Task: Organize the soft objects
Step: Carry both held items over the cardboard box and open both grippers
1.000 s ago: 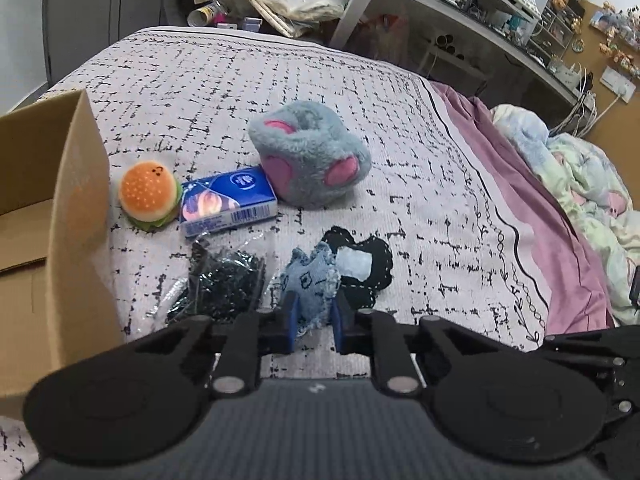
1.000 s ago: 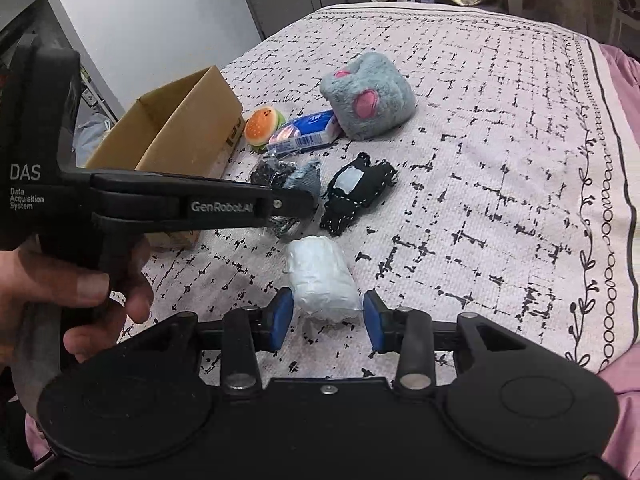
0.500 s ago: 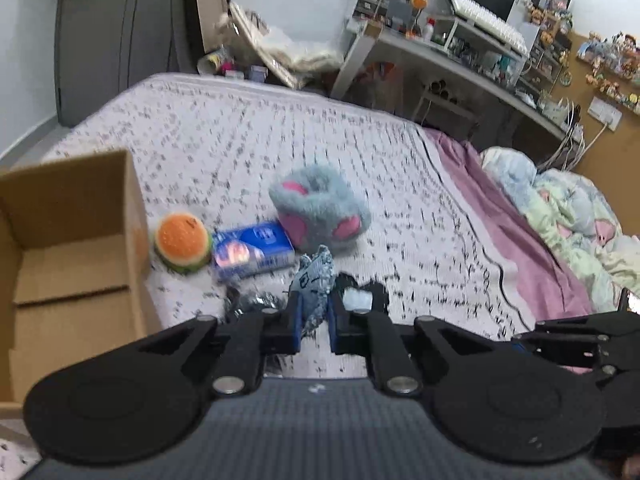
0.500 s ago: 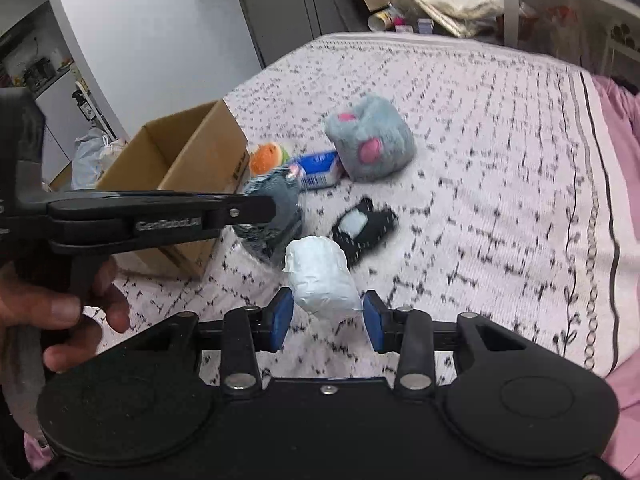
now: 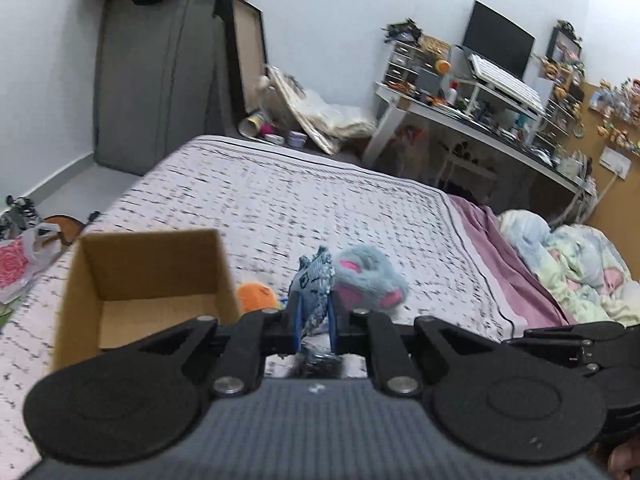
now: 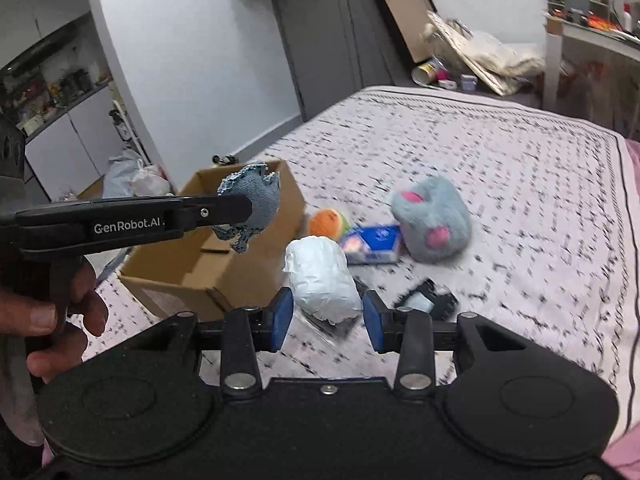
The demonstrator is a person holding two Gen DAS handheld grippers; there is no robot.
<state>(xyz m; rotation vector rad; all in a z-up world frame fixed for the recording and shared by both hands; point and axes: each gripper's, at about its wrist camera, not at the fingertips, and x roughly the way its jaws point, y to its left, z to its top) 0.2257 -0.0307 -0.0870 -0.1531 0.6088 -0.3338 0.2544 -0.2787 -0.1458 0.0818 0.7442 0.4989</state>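
bedroom: cluttered desk and monitor at the back, grey wardrobe to the left; everything happens on a bed with a white, black-flecked cover
box: open cardboard box sits on the bed's left side, flaps up; what shows of its inside looks bare, though the near part is hidden in both views
left gripper: left gripper is up in the air, blue pads pinched tight on a scrap of frayed denim cloth; from the right wrist view the scrap hangs just above the box's rim
right gripper: right gripper has a crumpled white bundle sitting between its pads; they look pressed to its sides and it seems lifted, so call that a grip (a loose one, maybe)
left on the bed: grey-and-pink plush, blue tissue pack just beside it, orange burger toy near the box wall, black fabric piece with a pale patch closer in; a dark crinkly item below the left jaws is too hidden to name
progress: early days, i'd judge; nothing visibly boxed yet, two soft things in hand, at least four more waiting
next call: denim wants a small carry over the opening and a release; the white bundle follows
risk: blur says things are moving quick; a light scrap can snag on a pad or flutter outside the rim
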